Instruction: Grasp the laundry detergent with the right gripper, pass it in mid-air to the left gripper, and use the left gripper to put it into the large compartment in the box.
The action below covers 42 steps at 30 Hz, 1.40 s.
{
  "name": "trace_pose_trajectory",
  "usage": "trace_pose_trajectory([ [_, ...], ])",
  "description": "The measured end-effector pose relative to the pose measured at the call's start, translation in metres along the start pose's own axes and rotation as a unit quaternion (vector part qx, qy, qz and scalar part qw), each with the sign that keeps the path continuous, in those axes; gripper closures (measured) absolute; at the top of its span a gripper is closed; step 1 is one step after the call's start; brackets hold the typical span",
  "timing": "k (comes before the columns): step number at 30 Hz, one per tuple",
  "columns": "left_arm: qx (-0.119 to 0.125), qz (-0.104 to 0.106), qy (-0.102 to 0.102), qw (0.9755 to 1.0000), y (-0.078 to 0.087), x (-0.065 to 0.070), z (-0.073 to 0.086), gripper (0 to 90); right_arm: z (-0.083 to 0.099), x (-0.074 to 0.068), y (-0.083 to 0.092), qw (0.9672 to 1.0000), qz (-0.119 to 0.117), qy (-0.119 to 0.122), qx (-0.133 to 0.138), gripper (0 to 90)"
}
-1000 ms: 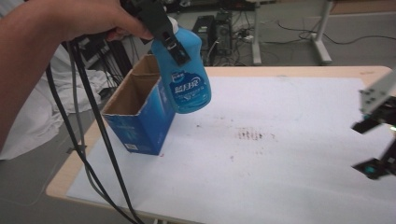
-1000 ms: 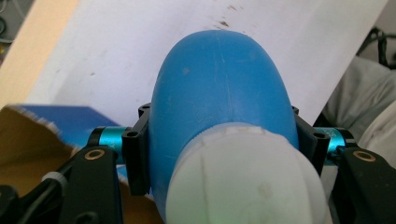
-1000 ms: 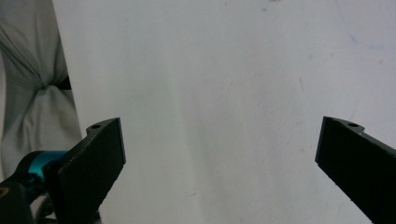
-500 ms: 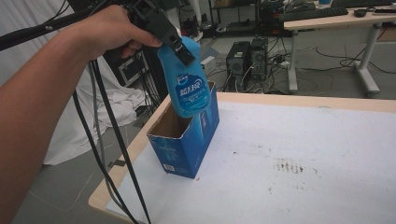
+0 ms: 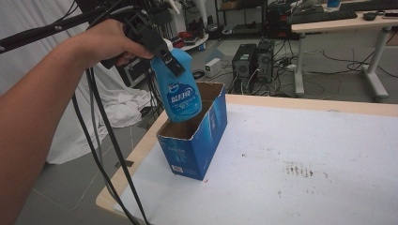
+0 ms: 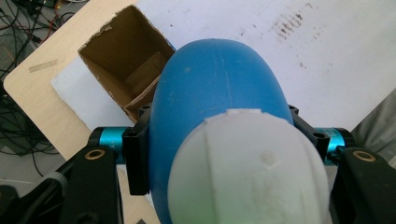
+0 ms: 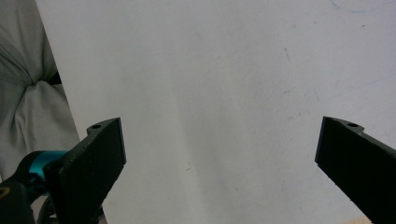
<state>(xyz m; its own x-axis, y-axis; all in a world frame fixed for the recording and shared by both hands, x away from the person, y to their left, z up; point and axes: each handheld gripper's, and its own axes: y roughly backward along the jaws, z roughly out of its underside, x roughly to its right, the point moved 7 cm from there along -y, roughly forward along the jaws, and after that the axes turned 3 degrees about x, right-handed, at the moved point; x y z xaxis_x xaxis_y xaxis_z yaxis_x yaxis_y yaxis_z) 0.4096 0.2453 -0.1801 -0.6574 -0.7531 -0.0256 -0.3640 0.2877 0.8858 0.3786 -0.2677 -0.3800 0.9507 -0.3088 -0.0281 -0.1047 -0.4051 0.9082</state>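
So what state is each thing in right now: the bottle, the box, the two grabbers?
Blue bottle: capped, held upright, base dipping into the box.
Blue cardboard box: top open, standing upright on the table, inside bare cardboard.
Left gripper: shut on the bottle.
Right gripper: open, nothing between its jaws.

The blue bottle's (image 5: 180, 96) base is hidden inside the blue carton (image 5: 195, 140).

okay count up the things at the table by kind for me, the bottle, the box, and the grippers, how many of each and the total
Blue bottle: 1
Open blue cardboard box: 1
Grippers: 2, the left gripper and the right gripper
Total: 4
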Motion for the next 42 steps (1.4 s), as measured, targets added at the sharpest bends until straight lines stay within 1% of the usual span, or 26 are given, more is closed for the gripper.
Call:
trace_pose_trajectory([
  [3, -0.005, 0.0, -0.012, 0.9999, -0.004, -0.002, 0.003, 37.8, 0.001, 0.001, 0.0, 1.0, 0.002, 0.0, 0.001, 0.8],
  [6, -0.006, 0.003, -0.015, 0.9999, -0.009, -0.003, 0.005, 37.8, 0.0, 0.0, -0.001, 1.0, 0.002, 0.0, 0.001, 0.8],
  [10, -0.017, 0.001, -0.026, 0.9995, -0.018, -0.006, 0.008, 37.8, 0.0, 0.0, -0.002, 1.0, 0.0, -0.001, 0.003, 0.8],
  [14, -0.025, 0.0, -0.027, 0.9993, -0.03, -0.009, 0.014, 37.8, -0.001, 0.0, -0.003, 1.0, -0.004, 0.0, 0.005, 0.9],
  [18, -0.034, 0.006, -0.037, 0.9987, -0.045, -0.011, 0.021, 37.8, 0.0, 0.001, -0.005, 1.0, -0.005, -0.003, 0.005, 0.8],
  [20, -0.04, 0.011, -0.045, 0.9981, -0.054, -0.01, 0.025, 37.8, 0.0, 0.001, -0.007, 1.0, -0.007, -0.002, 0.005, 0.8],
  [21, -0.045, 0.013, -0.05, 0.9976, -0.059, -0.01, 0.027, 37.8, 0.001, 0.001, -0.007, 1.0, -0.007, -0.007, 0.002, 0.9],
  [25, -0.057, 0.016, -0.062, 0.9964, -0.083, -0.009, 0.037, 37.8, 0.0, 0.001, -0.011, 0.9999, -0.009, -0.004, 0.006, 0.8],
  [26, -0.061, 0.017, -0.06, 0.9961, -0.089, -0.008, 0.04, 37.8, 0.0, 0.001, -0.012, 0.9999, -0.009, -0.004, 0.009, 0.9],
  [28, -0.072, 0.02, -0.067, 0.9949, -0.101, -0.008, 0.046, 37.8, 0.001, 0.001, -0.014, 0.9999, -0.011, -0.007, 0.009, 0.8],
  [30, -0.081, 0.024, -0.074, 0.9936, -0.11, -0.008, 0.05, 37.8, 0.002, 0.001, -0.017, 0.9998, -0.015, -0.006, 0.008, 0.8],
  [33, -0.09, 0.028, -0.085, 0.9919, -0.12, -0.008, 0.055, 37.8, 0.003, 0.001, -0.02, 0.9998, -0.016, -0.008, 0.008, 0.9],
  [34, -0.093, 0.029, -0.085, 0.9916, -0.123, -0.007, 0.057, 37.8, 0.004, 0.001, -0.019, 0.9998, -0.016, -0.009, 0.009, 0.9],
  [36, -0.1, 0.031, -0.092, 0.9903, -0.128, -0.007, 0.059, 37.8, 0.003, 0.002, -0.019, 0.9998, -0.015, -0.01, 0.012, 0.8],
  [38, -0.104, 0.031, -0.091, 0.9899, -0.132, -0.008, 0.06, 37.8, 0.003, 0.002, -0.021, 0.9998, -0.016, -0.008, 0.014, 0.9],
  [42, -0.113, 0.027, -0.092, 0.9889, -0.139, -0.009, 0.064, 37.8, 0.004, 0.001, -0.024, 0.9997, -0.018, -0.011, 0.01, 0.9],
])
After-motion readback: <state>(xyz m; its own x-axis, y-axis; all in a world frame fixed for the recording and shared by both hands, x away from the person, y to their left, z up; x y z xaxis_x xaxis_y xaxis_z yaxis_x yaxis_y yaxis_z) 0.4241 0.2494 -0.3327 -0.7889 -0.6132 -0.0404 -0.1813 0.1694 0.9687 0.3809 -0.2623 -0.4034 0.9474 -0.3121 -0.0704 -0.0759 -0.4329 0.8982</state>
